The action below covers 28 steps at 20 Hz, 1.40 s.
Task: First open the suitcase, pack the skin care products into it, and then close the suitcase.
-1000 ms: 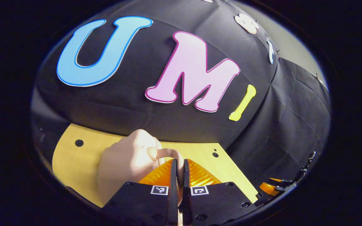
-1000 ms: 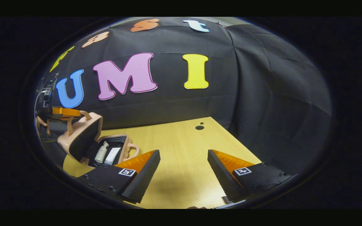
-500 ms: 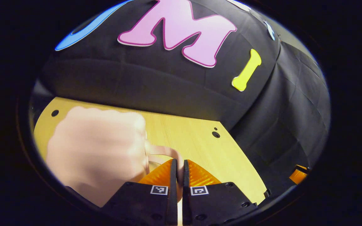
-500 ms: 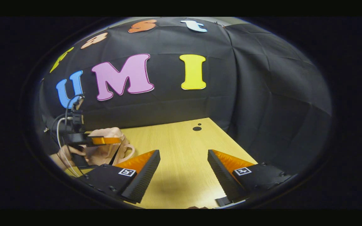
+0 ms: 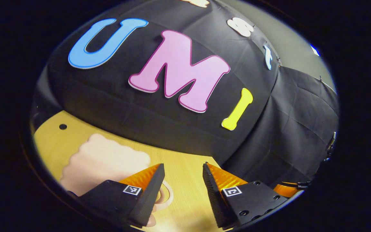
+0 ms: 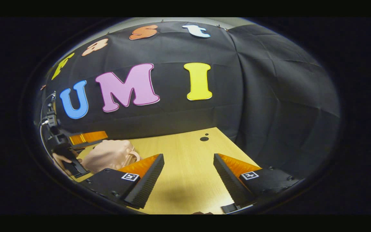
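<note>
The pale pink suitcase (image 5: 105,161) lies on the wooden table (image 5: 185,161) with its lid down, so its inside is hidden. Its loop handle (image 5: 167,195) rests flat just below my left gripper (image 5: 182,172), which is open and holds nothing. In the right gripper view the same suitcase (image 6: 108,156) sits at the left, and the left gripper (image 6: 87,138) hovers just behind it, held by a hand (image 6: 60,158). My right gripper (image 6: 188,161) stands open over bare table to the right of the case.
Black cloth walls close off the table at the back and right. Two dark holes (image 6: 204,138) mark the tabletop (image 6: 185,180) near its far right corner. An orange part of the right gripper (image 5: 285,188) shows low at the right of the left gripper view.
The left gripper, shut on the suitcase handle, brought the lid down onto the case, then let go, opened and drew back. The right gripper stayed open and almost still.
</note>
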Each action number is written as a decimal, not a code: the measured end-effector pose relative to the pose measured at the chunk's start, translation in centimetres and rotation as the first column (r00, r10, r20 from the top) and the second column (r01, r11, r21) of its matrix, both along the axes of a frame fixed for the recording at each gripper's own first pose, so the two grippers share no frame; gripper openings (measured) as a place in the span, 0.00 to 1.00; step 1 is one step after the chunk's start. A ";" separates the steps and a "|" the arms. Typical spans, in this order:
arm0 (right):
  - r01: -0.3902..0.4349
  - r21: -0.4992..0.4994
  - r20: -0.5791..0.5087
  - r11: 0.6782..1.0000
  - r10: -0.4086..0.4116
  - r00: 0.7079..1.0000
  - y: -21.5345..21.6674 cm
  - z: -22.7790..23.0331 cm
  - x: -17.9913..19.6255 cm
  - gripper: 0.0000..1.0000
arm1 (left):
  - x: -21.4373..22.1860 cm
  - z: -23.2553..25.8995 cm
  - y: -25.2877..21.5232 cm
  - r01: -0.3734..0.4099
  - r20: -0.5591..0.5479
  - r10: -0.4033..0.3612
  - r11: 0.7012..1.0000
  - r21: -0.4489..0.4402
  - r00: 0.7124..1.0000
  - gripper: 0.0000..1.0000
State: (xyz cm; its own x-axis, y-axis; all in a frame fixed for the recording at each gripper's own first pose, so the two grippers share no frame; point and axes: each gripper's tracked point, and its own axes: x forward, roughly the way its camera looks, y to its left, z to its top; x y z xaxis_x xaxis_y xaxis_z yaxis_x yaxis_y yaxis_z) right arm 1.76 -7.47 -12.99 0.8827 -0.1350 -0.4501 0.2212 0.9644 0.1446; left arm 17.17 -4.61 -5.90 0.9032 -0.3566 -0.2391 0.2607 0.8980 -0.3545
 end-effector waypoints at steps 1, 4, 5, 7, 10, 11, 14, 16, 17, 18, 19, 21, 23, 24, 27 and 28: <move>-0.006 -0.004 0.010 1.000 0.006 1.000 0.5 0.5 0.0 0.98 | -0.8 1.8 0.8 -0.021 0.035 0.020 0.999 0.035 0.999 0.86; -0.055 -0.020 0.039 0.998 0.056 0.998 2.9 3.1 -0.5 0.98 | -4.4 7.3 3.4 -0.101 0.163 0.080 0.986 0.130 0.983 0.94; -0.065 -0.018 0.060 0.998 0.066 0.996 3.9 4.3 -0.5 0.98 | -5.4 8.8 4.0 -0.136 0.201 0.105 0.980 0.147 0.974 0.96; -0.075 -0.020 0.107 0.997 0.077 0.991 5.4 6.5 -0.8 0.98 | -8.1 11.0 5.0 -0.193 0.259 0.146 0.967 0.166 0.955 0.96; -0.093 -0.074 0.185 0.993 0.106 0.977 8.0 9.2 -1.5 0.98 | -12.3 10.2 8.6 -0.290 0.251 0.232 0.930 0.225 0.940 0.96; -0.111 -0.105 0.212 0.988 0.131 0.968 9.1 9.9 -1.8 0.98 | -14.4 9.8 9.6 -0.299 0.239 0.242 0.923 0.241 0.940 0.96; -0.151 -0.184 0.250 0.971 0.195 0.948 11.3 10.8 -3.0 0.98 | -16.7 9.0 10.8 -0.307 0.217 0.254 0.913 0.268 0.943 0.96; -0.192 -0.162 0.247 0.968 0.228 0.942 12.8 10.3 -3.2 0.98 | -16.5 9.5 11.2 -0.313 0.216 0.262 0.915 0.253 0.941 0.96; -0.202 -0.148 0.242 0.968 0.233 0.942 13.1 10.2 -3.2 0.98 | -16.6 10.0 11.5 -0.321 0.226 0.267 0.914 0.248 0.937 0.96; -0.208 -0.142 0.236 0.968 0.237 0.942 13.4 10.0 -3.2 0.97 | -16.7 10.5 11.8 -0.329 0.242 0.271 0.912 0.246 0.932 0.96; -0.211 -0.137 0.229 0.968 0.238 0.944 13.5 10.0 -3.1 0.96 | -17.0 10.8 11.9 -0.331 0.258 0.267 0.910 0.249 0.929 0.96; -0.204 -0.125 0.236 0.971 0.229 0.944 13.5 10.4 -2.8 0.96 | -17.0 11.7 12.5 -0.367 0.293 0.285 0.887 0.281 0.913 0.96; -0.192 -0.126 0.252 0.973 0.219 0.943 13.3 10.8 -2.4 0.96 | -17.1 13.0 14.0 -0.447 0.363 0.326 0.833 0.327 0.873 0.96; -0.189 -0.130 0.254 0.973 0.217 0.942 13.2 10.9 -2.3 0.96 | -17.0 13.5 13.8 -0.446 0.383 0.313 0.830 0.334 0.869 0.96; -0.185 -0.131 0.259 0.974 0.213 0.942 13.2 11.1 -2.3 0.96 | -16.9 13.6 12.5 -0.406 0.381 0.274 0.852 0.330 0.883 0.96; -0.185 -0.134 0.259 0.974 0.215 0.942 13.2 11.2 -2.3 0.96 | -16.8 13.7 12.3 -0.395 0.375 0.267 0.860 0.324 0.888 0.96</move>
